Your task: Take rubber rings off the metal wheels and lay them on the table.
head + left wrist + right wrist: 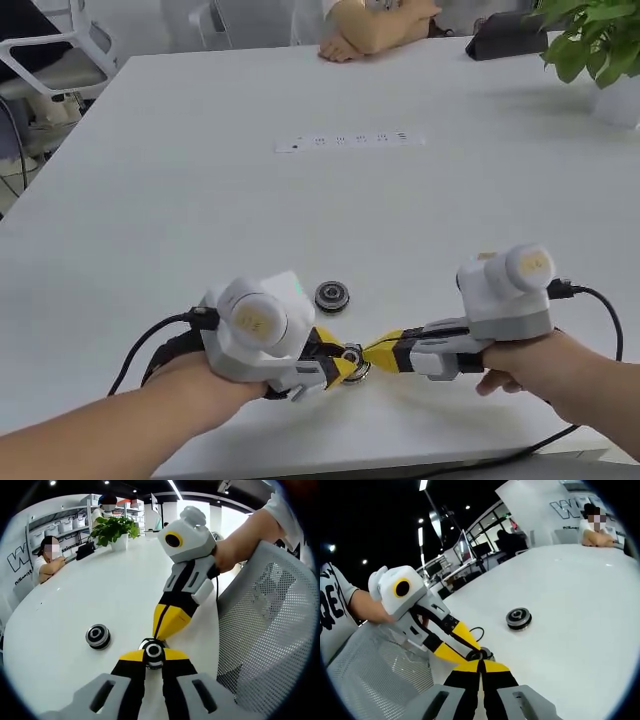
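A small metal wheel with a black rubber ring (pixel 352 362) (pixel 153 651) (pixel 480 655) sits near the table's front edge between both grippers. My left gripper (pixel 340 365) (pixel 153 655) comes in from the left and is shut on this wheel, one yellow jaw on each side. My right gripper (pixel 374 356) (pixel 480 664) reaches in from the right, its jaws pressed together at the wheel's rim, apparently pinching the rubber ring. A second wheel (pixel 331 296) (pixel 98 636) (pixel 519 618), with its ring on, lies flat on the table (pixel 200 180) just beyond.
A white power strip (pixel 350 140) lies mid-table. At the far edge are a person's folded arms (pixel 375 25), a black bag (pixel 505 40) and a potted plant (pixel 600 45). A mesh chair (pixel 270 630) stands close behind the front edge. Cables trail from both grippers.
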The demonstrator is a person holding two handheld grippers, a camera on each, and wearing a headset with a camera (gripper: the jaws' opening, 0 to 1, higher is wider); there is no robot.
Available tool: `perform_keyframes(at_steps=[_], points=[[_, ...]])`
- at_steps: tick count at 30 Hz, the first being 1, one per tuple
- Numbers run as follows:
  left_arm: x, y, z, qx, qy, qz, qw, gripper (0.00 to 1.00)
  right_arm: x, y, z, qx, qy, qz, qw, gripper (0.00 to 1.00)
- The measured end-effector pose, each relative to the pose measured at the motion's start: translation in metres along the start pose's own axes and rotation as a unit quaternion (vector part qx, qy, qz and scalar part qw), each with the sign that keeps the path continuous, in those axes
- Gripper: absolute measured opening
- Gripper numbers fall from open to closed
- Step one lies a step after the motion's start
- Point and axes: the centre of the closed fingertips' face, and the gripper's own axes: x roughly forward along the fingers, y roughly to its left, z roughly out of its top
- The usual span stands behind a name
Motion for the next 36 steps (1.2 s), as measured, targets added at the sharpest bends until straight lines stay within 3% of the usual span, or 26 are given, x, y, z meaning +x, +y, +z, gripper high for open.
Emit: perform_keyframes(at_steps=[8,10,11,12,13,28,36], points=[[0.0,-0.001,0.0,0.0,-0.001,-0.002,1.0,0.06,0.003,0.005,0.001,-0.007,0.001,0.01,0.9999,0.0],[0.0,-0.001,0.0,0.0,-0.001,-0.002,1.0,0.06,0.003,0.007,0.002,-0.005,0.0,0.017,0.9998,0.0],[0.0,-0.001,0.0,0.0,-0.001,-0.002,1.0,0.06,0.004,0.014,0.001,-0.005,0.001,0.035,0.9994,0.0],[0.0,-0.001,0.0,-0.002,-0.001,-0.003,1.0,0.06,0.005,0.014,0.008,-0.021,-0.018,0.034,0.9991,0.0],[0.0,-0.001,0.0,0.0,-0.002,-0.003,1.0,0.06,0.002,0.016,0.001,-0.015,0.001,0.035,0.9993,0.0],[0.0,-0.001,0.001,-0.002,-0.003,-0.005,1.0,0.07,0.0,0.003,-0.001,-0.015,0.003,0.016,0.9998,0.0],[0.0,-0.001,0.002,0.002,-0.002,-0.014,0.9999,0.07,0.0,0.004,-0.001,-0.015,0.004,0.015,0.9998,0.0]])
